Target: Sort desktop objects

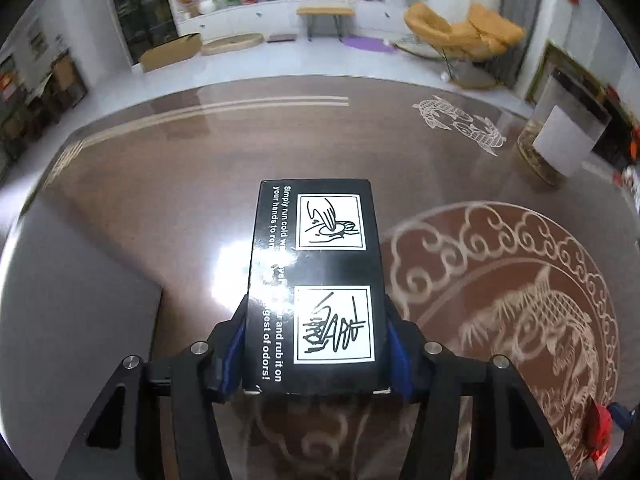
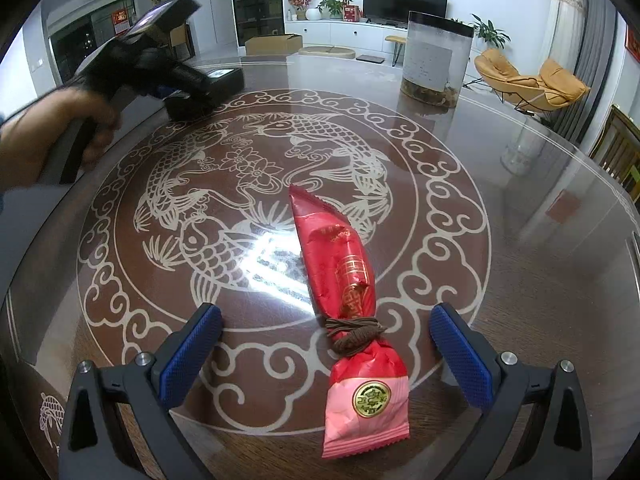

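Left claw pinches the black box; right claw spread, red packet between.

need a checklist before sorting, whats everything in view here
black box: one, black with white pictograms, between the left gripper's pads at the table's left
red packet: one, red and pink, tied with brown cord, lying between the right gripper's open fingers, untouched
clear jar: one, black lid, white label, far side
table: one, brown with pale fish pattern
left gripper: one, shut on the box
right gripper: one, open
hand: one, holding the left gripper
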Tool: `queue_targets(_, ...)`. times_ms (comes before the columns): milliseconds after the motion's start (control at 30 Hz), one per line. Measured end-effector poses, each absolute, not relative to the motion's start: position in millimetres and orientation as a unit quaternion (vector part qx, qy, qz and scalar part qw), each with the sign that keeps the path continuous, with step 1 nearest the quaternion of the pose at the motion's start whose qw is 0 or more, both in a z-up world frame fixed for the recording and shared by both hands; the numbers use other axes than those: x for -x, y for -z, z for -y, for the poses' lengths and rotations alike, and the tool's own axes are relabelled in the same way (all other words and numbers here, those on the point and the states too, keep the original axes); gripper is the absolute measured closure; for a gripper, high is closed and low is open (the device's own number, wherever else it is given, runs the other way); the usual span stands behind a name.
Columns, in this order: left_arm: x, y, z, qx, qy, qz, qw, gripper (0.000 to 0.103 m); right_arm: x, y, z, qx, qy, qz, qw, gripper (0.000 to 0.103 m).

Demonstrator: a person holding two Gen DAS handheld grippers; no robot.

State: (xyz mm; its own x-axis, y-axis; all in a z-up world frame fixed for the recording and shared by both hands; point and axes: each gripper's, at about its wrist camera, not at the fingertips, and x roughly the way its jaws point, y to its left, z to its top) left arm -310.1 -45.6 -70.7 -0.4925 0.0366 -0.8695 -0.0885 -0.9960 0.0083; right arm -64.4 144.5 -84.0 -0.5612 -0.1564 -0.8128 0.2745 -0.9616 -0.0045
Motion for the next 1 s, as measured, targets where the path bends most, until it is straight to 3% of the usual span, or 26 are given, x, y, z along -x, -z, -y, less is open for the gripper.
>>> queue_targets(500, 98, 70, 16, 0.553, -0.833, -0.01, 0.008, 0.043, 65, 84, -145, -0.452, 0.881, -0.066, 0.122, 0.0)
queue_targets(533, 92, 72, 16, 0.552, -0.834, -0.005, -0.001, 0.027, 65, 84, -144, -0.452, 0.881, -0.066, 0.122, 0.0)
queue_targets(567, 90, 76, 16, 0.56, -0.829, -0.003, -0.009, 0.0, 66, 84, -145, -0.452, 0.881, -0.066, 0.122, 0.0)
queue_targets(1000, 74, 75, 30, 0.522, -0.853, 0.009, -0.014, 0.0, 66, 84, -144, -0.452, 0.881, -0.066, 0.121, 0.0)
